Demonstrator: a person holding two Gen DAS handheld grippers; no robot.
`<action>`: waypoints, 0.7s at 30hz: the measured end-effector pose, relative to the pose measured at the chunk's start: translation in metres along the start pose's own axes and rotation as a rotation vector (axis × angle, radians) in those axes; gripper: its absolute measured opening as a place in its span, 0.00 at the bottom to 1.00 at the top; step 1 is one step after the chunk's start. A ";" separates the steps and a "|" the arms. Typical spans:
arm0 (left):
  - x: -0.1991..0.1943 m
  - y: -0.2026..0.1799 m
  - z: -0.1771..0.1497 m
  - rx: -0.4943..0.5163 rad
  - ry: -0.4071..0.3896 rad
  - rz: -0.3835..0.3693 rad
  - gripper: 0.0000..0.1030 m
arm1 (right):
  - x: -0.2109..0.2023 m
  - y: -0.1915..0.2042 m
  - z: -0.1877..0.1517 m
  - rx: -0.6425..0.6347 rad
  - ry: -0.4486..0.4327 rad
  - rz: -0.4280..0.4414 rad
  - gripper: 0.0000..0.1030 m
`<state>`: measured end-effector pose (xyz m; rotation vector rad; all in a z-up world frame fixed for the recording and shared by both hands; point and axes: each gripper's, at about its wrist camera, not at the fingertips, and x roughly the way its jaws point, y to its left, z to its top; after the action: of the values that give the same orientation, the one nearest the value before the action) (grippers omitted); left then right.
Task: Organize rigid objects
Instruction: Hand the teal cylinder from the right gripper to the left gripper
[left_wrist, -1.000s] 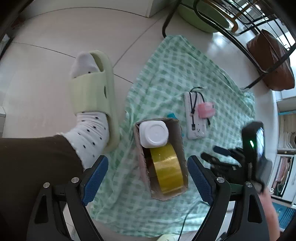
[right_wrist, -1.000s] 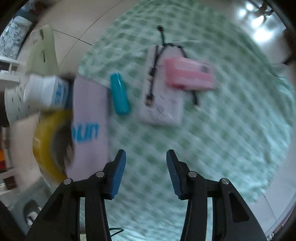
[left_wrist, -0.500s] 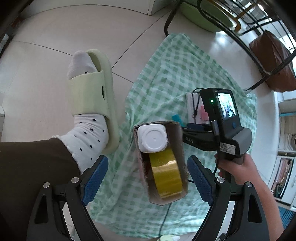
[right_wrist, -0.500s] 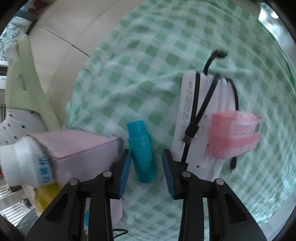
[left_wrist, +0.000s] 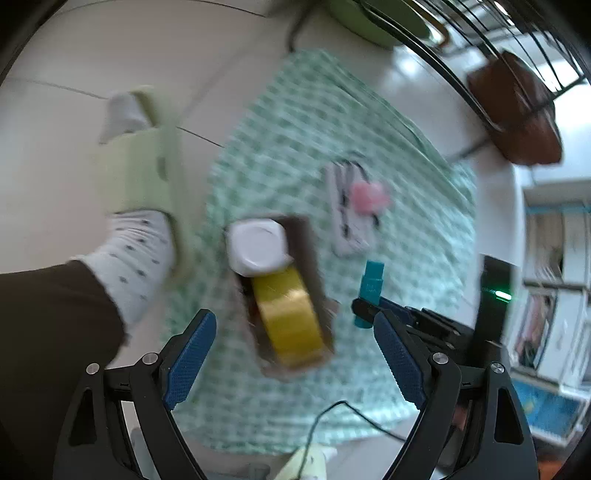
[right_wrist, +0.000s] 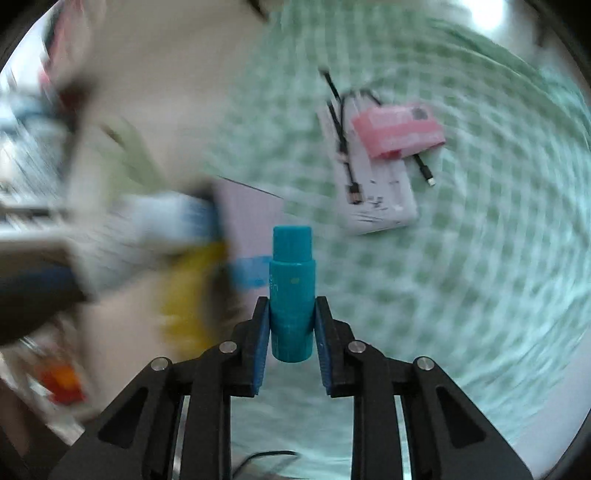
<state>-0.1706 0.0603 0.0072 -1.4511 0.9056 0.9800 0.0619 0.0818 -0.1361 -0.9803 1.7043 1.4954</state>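
Note:
My right gripper (right_wrist: 291, 303) has a teal tube (right_wrist: 291, 266) upright between its blue pads; the jaws are closing and the pads press on its lower half. The tube hangs above the green checked cloth (right_wrist: 480, 258). The left wrist view shows this tube (left_wrist: 371, 284) just right of a cardboard box (left_wrist: 314, 251). A white bottle (left_wrist: 256, 245) and a yellow tape roll (left_wrist: 288, 317) sit in the box. My left gripper (left_wrist: 291, 325) hovers wide open over the box, holding nothing. On the cloth lie a white power bank (right_wrist: 376, 192) with a black cable and a pink packet (right_wrist: 399, 131).
A person's foot in a dotted sock and a pale green slipper (left_wrist: 140, 177) stands left of the box on the tiled floor. A brown bag (left_wrist: 517, 114) and black chair legs (left_wrist: 461, 85) are at the far right. Both views are motion-blurred.
The right gripper has closed on the teal tube beside the box and lifted it off the cloth. The left gripper stays open over the box, tilted slightly.

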 end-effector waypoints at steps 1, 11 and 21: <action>0.001 -0.002 -0.001 0.012 0.016 -0.025 0.84 | -0.013 0.004 -0.010 0.030 -0.043 0.044 0.24; -0.017 -0.021 -0.015 0.163 0.001 -0.111 0.84 | -0.071 0.050 -0.068 0.097 -0.217 0.226 0.24; -0.022 -0.033 -0.030 0.235 -0.016 -0.166 0.35 | -0.089 0.068 -0.080 0.139 -0.299 0.287 0.25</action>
<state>-0.1454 0.0334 0.0409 -1.2944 0.8443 0.7351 0.0472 0.0167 -0.0155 -0.4258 1.7501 1.5848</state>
